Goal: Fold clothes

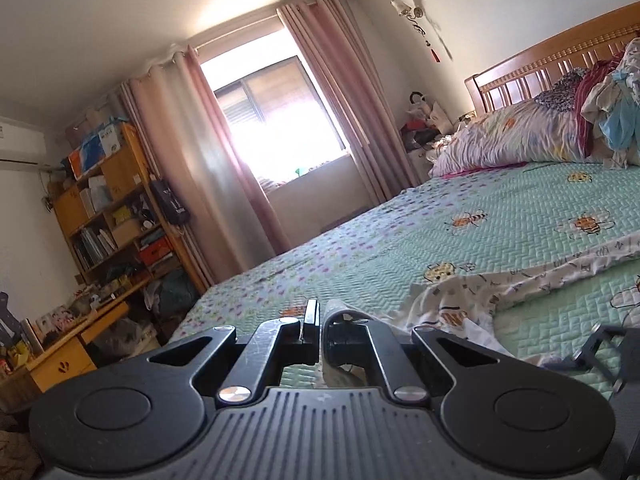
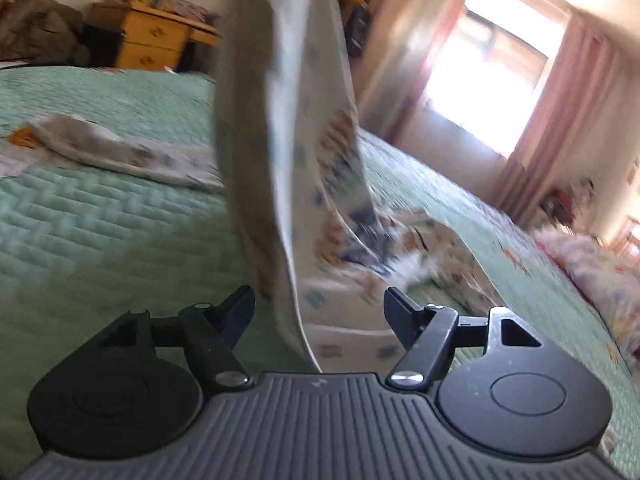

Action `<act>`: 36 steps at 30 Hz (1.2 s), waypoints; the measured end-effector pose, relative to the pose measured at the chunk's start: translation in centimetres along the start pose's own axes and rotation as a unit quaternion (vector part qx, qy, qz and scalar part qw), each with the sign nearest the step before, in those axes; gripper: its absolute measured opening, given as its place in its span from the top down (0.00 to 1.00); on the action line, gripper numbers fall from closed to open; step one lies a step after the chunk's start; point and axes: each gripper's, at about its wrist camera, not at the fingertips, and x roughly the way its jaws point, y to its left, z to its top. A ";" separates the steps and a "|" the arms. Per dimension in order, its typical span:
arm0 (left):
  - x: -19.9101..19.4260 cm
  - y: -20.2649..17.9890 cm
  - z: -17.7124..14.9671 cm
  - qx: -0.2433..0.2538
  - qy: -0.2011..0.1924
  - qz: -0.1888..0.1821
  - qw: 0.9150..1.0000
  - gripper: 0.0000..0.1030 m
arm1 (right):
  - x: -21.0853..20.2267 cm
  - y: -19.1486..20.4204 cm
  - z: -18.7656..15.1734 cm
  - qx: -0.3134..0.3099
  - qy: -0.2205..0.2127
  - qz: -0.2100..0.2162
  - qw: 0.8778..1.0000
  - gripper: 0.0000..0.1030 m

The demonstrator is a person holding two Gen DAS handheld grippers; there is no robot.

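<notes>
Printed garment (image 2: 296, 168) between spread fingers (image 2: 240, 312) of right gripper (image 2: 320, 312), untouched

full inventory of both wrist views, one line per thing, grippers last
printed garment: 1, white with small coloured prints, one end raised between the right gripper's fingers, the rest trailing on the bedspread
bedspread: 1, green quilted with bee motifs, covering the bed
pillow: 1, pale floral, at the headboard
clothes pile: 1, mixed colours, on the pillow end
headboard: 1, brown wood, far end of the bed
curtains: pink, either side of the window
bookshelf: 1, yellow wood, left wall
left gripper: black, shut on a fold of the garment
right gripper: black, open, cloth between the fingers
</notes>
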 end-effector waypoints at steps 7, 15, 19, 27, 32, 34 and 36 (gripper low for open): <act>0.4 0.7 -0.4 -0.007 0.011 0.004 1.000 0.96 | 2.7 -3.4 -1.8 -0.044 0.034 0.008 0.998 0.55; 0.5 1.2 -1.2 -0.007 0.018 0.016 1.000 0.96 | 2.8 -5.3 0.5 -0.035 0.044 0.068 0.996 0.94; -0.2 2.5 -1.1 -0.024 0.014 0.031 0.999 0.96 | -0.8 -14.5 6.2 0.177 0.001 0.104 0.979 0.94; 5.4 1.1 -3.9 -0.004 0.092 0.016 0.996 0.95 | 6.3 -21.6 6.0 0.335 0.114 0.100 0.930 0.29; 7.1 -0.3 -8.9 -0.007 0.159 -0.013 0.987 0.95 | 6.5 -20.1 -2.6 0.445 0.152 0.068 0.880 0.31; 6.8 -0.7 -10.4 -0.008 0.168 -0.013 0.986 0.95 | 4.8 -18.7 -4.6 0.459 0.130 0.067 0.876 0.31; 6.5 -0.4 -11.2 -0.024 0.175 -0.012 0.984 0.95 | 3.5 -17.0 -5.3 0.438 0.115 0.066 0.889 0.31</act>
